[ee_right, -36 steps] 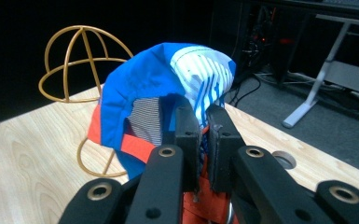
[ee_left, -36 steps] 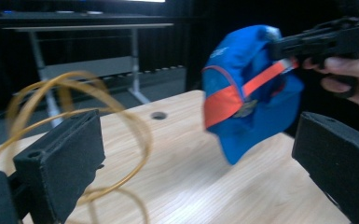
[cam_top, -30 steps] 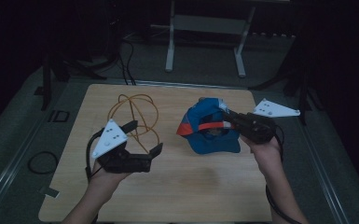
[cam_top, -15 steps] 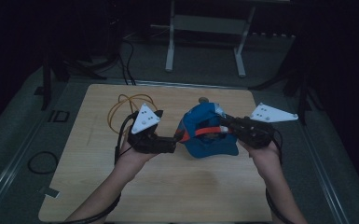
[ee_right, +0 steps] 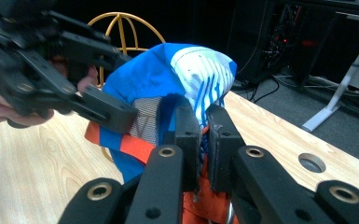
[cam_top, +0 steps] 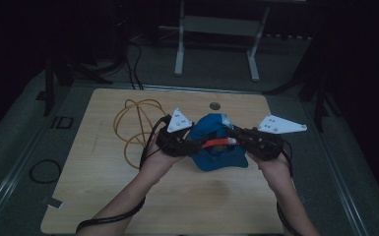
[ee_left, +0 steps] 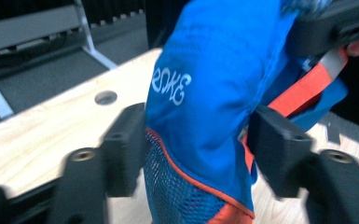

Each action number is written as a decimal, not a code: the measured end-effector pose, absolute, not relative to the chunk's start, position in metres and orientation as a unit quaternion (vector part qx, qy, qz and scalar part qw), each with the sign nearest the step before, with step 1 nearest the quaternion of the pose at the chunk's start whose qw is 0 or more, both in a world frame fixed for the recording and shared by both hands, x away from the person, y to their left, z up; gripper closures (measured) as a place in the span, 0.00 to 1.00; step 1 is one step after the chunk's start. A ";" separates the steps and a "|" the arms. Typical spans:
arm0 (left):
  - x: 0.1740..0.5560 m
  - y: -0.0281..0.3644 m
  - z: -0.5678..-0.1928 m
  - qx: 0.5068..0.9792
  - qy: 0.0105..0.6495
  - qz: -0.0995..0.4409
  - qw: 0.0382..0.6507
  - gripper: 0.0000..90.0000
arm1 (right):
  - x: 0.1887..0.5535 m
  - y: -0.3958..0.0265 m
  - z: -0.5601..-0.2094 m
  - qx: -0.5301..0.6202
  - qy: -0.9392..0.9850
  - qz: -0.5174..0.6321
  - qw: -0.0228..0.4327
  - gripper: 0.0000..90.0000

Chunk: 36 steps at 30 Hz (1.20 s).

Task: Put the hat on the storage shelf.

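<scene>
My right gripper [ee_right: 204, 135] pinches the blue bag [cam_top: 217, 142] mid-table. My left gripper [ee_left: 200, 149] is spread around the bag's side, not yet clamped. Risk I see: thin fabric slips out if I close off-centre. Versus a second ago, left has come over from the yellow cord [cam_top: 135, 129].

Blue caps: one [cam_top: 218, 142], orange-trimmed, sitting near the table's middle.
Orange cable coils: one [cam_top: 137, 129], lying toward the table's left edge.
Grippers: two, left [cam_top: 191, 146] and right [cam_top: 232, 135], both meeting at the cap.
Holes in tabletop: one [cam_top: 215, 105], showing near the far edge.
Wooden tables: one [cam_top: 103, 187].
</scene>
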<state>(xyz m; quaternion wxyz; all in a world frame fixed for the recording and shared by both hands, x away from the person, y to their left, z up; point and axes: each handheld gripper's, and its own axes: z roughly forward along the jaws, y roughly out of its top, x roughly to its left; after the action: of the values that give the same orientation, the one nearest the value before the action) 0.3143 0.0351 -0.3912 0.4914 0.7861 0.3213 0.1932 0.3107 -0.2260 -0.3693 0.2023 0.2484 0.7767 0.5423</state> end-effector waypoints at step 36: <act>0.308 0.016 -0.359 0.759 0.288 0.299 0.501 0.99 | 0.286 -0.238 -0.378 0.257 0.755 0.567 0.205 0.74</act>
<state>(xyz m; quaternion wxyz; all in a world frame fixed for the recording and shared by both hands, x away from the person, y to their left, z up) 0.3084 0.0156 -0.3591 0.5014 0.7593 0.2876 0.2989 0.2857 -0.2376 -0.3779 0.2052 0.2574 0.7555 0.5665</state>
